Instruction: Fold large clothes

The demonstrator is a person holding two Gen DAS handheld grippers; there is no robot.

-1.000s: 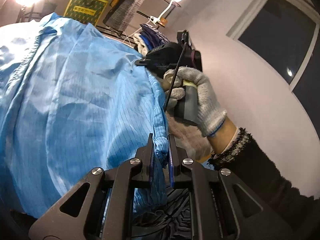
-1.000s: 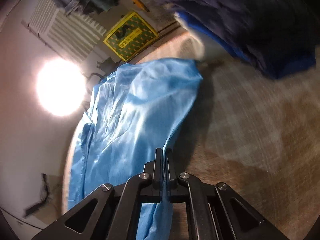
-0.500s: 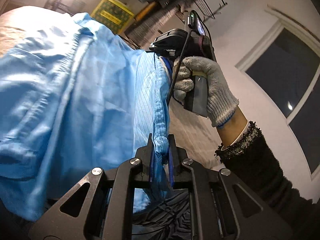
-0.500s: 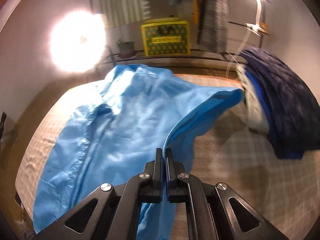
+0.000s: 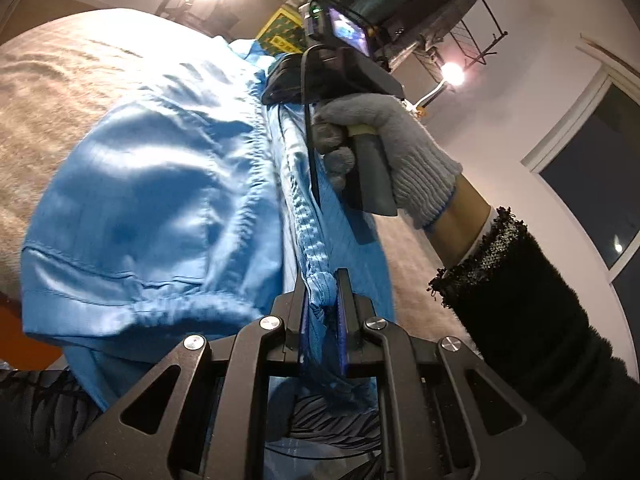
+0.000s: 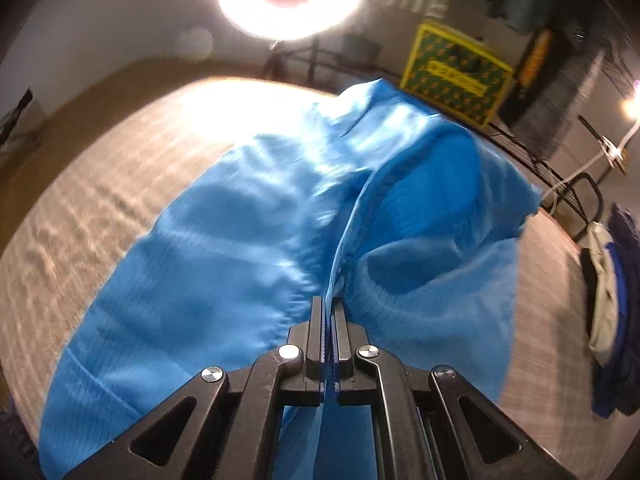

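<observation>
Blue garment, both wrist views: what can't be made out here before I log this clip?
- Blue garment: its type and full outline; the right wrist view cuts it off at the bottom, with motion blur.
- Right gripper's fingertips in the left wrist view: hidden behind its own body and the gloved hand.
- Text on the yellow box: too small and blurred.
- Dark pile of clothes: cut off by the right edge.

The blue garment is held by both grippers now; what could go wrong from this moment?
1. The left gripper holds only a bunched seam of the blue garment, so the cloth might slip out.
2. The right gripper pinches a thin edge, so the fold may land uneven or wrinkled on the bed cover.
3. The lifted cloth could brush the stacked clothes on the right.
</observation>
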